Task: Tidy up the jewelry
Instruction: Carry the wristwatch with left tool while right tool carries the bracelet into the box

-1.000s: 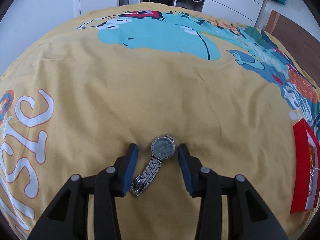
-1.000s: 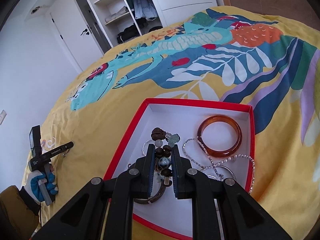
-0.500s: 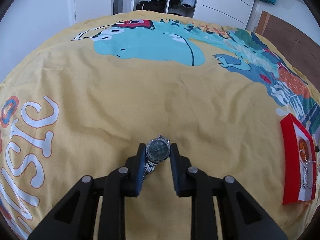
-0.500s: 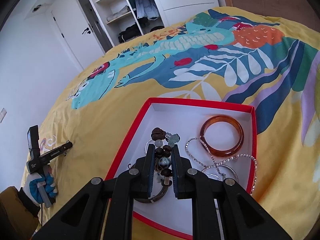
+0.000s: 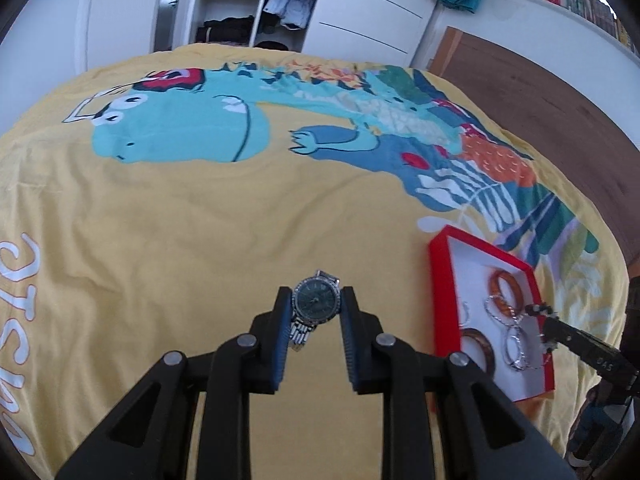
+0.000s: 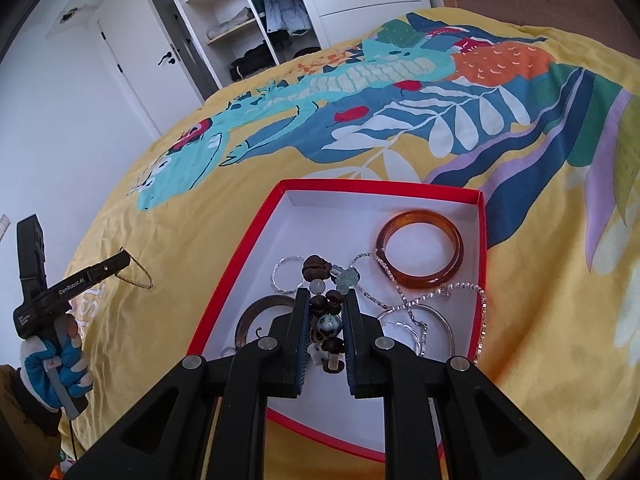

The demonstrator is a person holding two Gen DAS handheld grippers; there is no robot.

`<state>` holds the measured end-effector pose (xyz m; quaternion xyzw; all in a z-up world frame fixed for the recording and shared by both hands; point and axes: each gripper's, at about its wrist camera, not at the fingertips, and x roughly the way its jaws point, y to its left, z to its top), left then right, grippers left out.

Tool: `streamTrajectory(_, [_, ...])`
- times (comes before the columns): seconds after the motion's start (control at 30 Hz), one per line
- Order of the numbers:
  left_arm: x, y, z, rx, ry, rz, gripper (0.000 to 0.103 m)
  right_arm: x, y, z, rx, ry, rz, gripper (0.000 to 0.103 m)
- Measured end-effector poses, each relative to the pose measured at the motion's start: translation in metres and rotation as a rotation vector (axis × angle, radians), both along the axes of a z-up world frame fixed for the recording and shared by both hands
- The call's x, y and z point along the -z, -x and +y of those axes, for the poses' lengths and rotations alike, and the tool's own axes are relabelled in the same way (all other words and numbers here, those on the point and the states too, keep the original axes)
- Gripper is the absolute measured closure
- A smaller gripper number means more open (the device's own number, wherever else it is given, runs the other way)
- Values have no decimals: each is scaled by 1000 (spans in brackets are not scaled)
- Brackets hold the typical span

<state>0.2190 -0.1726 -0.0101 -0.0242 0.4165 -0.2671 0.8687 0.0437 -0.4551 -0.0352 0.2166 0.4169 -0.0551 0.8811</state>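
Note:
My left gripper point(image 5: 316, 304) is shut on a silver watch point(image 5: 316, 306) with a dark round face, held above the yellow bedspread; its metal band hangs below the fingers. My right gripper point(image 6: 326, 312) is shut on a brown beaded bracelet point(image 6: 326, 304) over the red box point(image 6: 240, 256), whose white inside holds an amber bangle point(image 6: 420, 256), silver chains and rings. The box also shows in the left wrist view point(image 5: 440, 280), to the right of the watch. The left gripper shows far left in the right wrist view point(image 6: 120, 262), the watch band dangling from it.
The bedspread point(image 5: 180, 220) has a blue dinosaur print and covers the whole bed. A wardrobe with open shelves point(image 5: 240, 0) and white drawers stand beyond the bed. A wooden floor point(image 5: 540, 100) lies to the right.
My left gripper closed on the watch, lifted it off the bedspread and swung right, bringing the red box into view. My right gripper stayed shut on the beaded bracelet over the box.

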Motion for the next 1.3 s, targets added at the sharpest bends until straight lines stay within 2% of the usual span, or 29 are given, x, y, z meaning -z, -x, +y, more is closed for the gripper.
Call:
streamTrajectory(0.27, [4, 34, -76, 148, 27, 35, 81, 18, 11, -5, -10, 0, 48, 88])
streamTrajectory(0.43, [16, 52, -113, 217, -3, 58, 81, 29, 14, -10, -4, 4, 78, 88])
streamTrajectory(0.57, [26, 61, -134, 233, -68, 44, 81, 38, 14, -11, -8, 18, 104, 88])
streamTrajectory(0.77, [29, 59, -138, 234, -85, 39, 81, 50, 13, -9, -13, 40, 133, 87])
streamTrajectory(0.87, [28, 66, -141, 227, -114, -2, 81, 50, 12, -8, -18, 50, 136, 87])
streamTrajectory(1.0, [14, 73, -140, 226, -74, -46, 81, 51, 11, -9, -19, 49, 135, 87])
streamTrajectory(1.17, [16, 71, -144, 257, -62, -21, 81, 52, 11, -9, -19, 45, 137, 87])
streamTrajectory(1.3, [24, 77, -148, 277, -81, -16, 81, 53, 10, -8, -28, 52, 140, 87])
